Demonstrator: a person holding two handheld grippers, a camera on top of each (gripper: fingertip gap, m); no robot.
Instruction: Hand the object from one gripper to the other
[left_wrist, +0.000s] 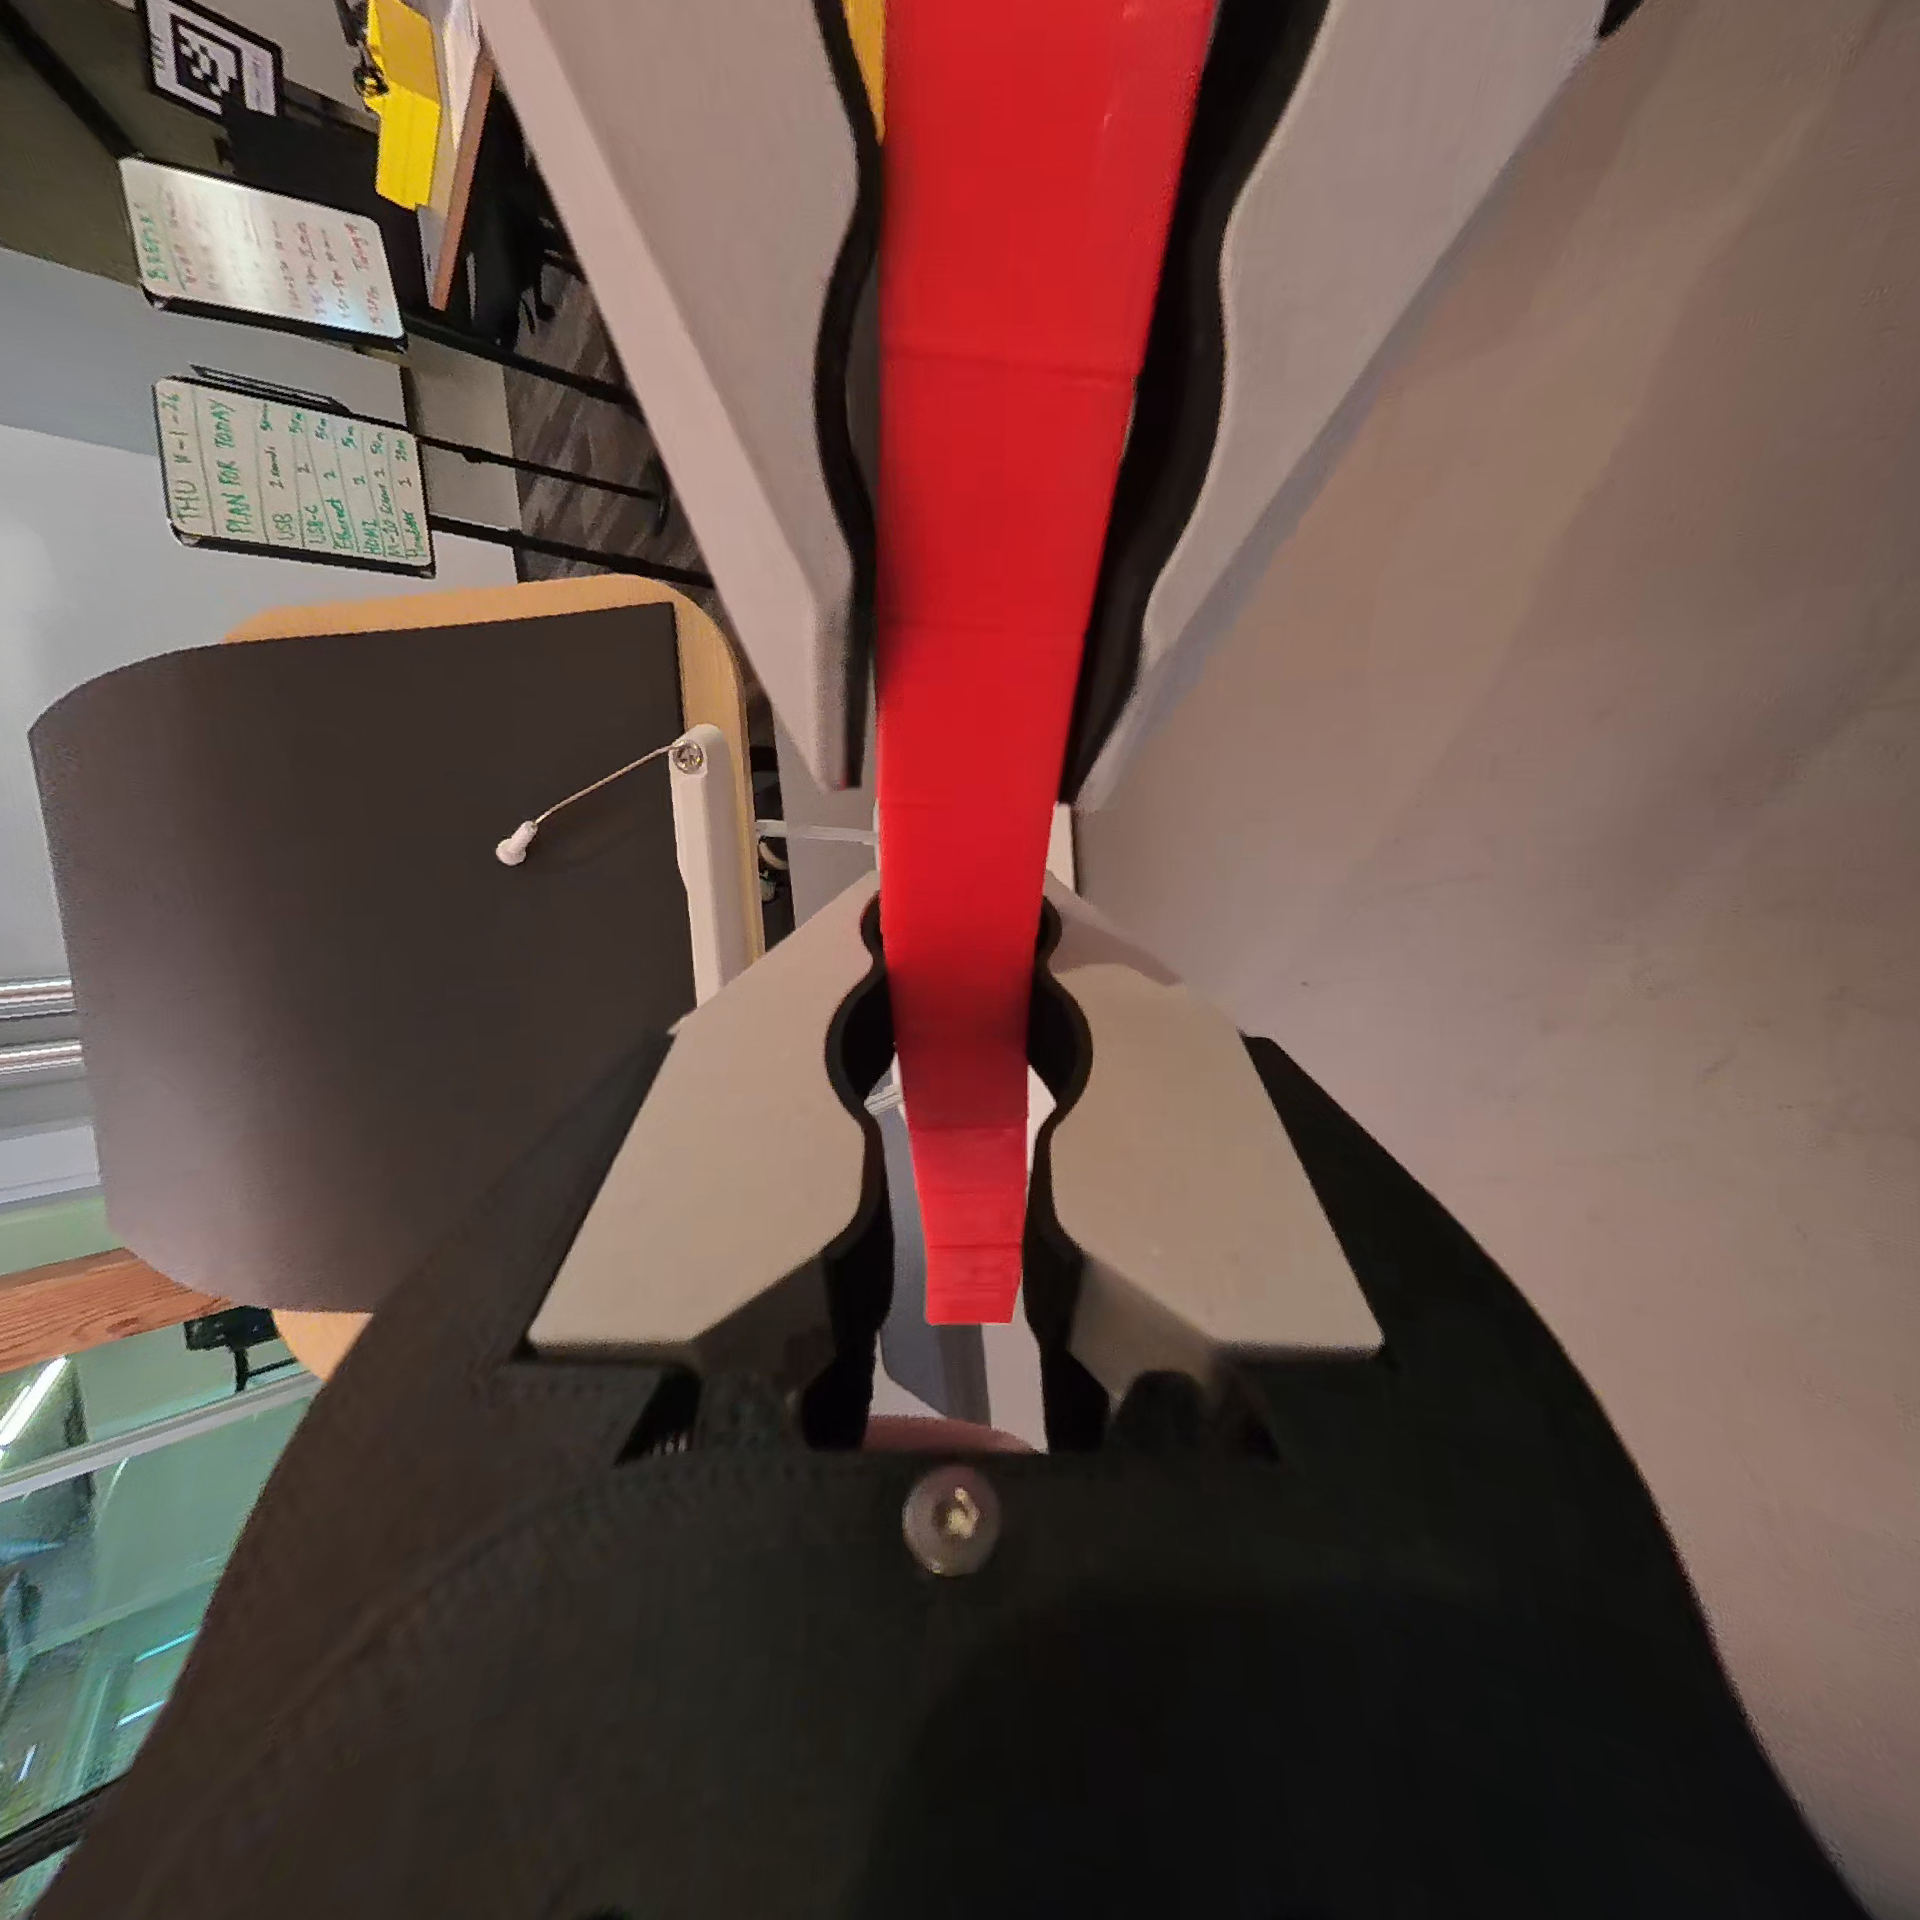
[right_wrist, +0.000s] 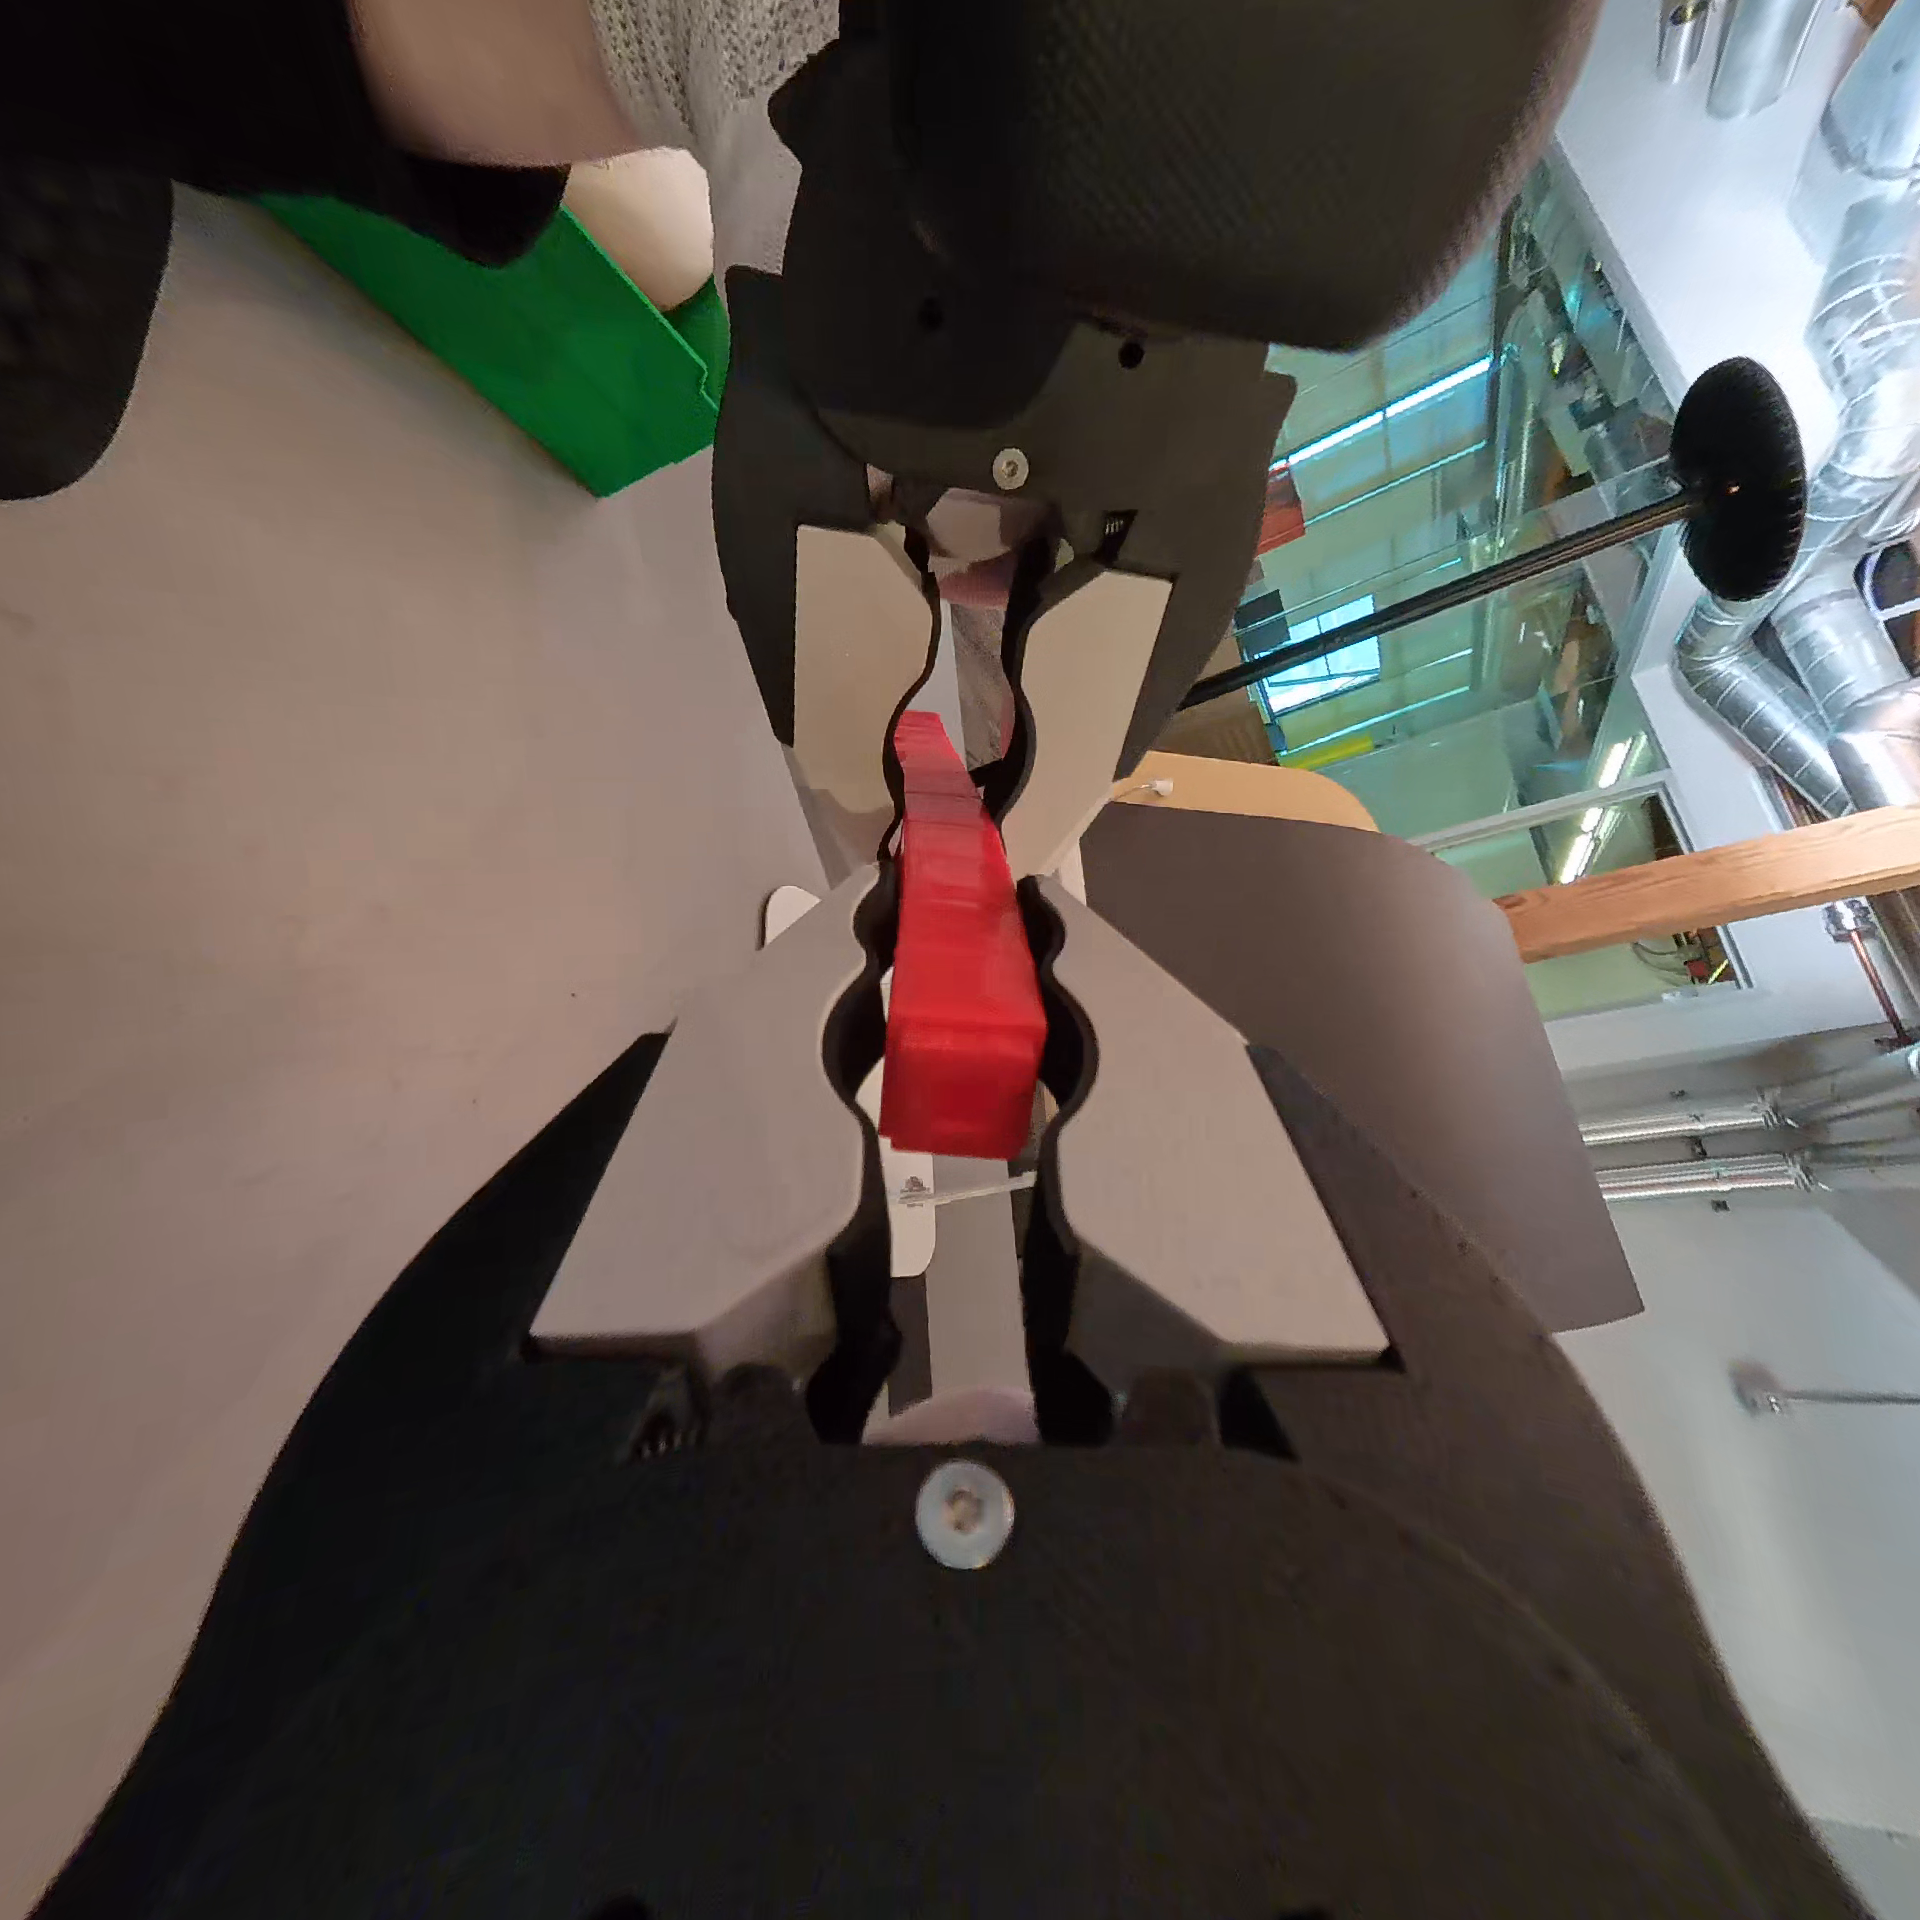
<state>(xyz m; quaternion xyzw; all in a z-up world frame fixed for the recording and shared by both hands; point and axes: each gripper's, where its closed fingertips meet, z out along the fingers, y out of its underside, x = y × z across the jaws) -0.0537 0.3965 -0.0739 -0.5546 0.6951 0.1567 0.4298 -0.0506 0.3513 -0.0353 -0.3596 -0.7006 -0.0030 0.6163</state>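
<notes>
A long red bar (left_wrist: 997, 468) made of joined blocks spans between both grippers. In the left wrist view my left gripper (left_wrist: 961, 925) is shut on one end of the bar. The right gripper (left_wrist: 961, 790) faces it from above, very close, with its fingers pressed on the bar's other part. In the right wrist view my right gripper (right_wrist: 951, 894) is shut on the near end of the red bar (right_wrist: 961, 1018). The left gripper (right_wrist: 961, 842) faces it tip to tip and grips the far end. Both hold the bar in the air above the table.
A green bin (right_wrist: 540, 343) lies on the grey table (right_wrist: 312, 831) beside a person's hand (right_wrist: 499, 83). A dark curved panel (left_wrist: 395, 935) stands at the table's edge, also in the right wrist view (right_wrist: 1351, 1039). Whiteboards (left_wrist: 291, 478) stand farther off. The gap from one gripper's tips to the other's is roughly 6 cm. My left tips are roughly 30 cm from the dark curved panel (left_wrist: 395, 935).
</notes>
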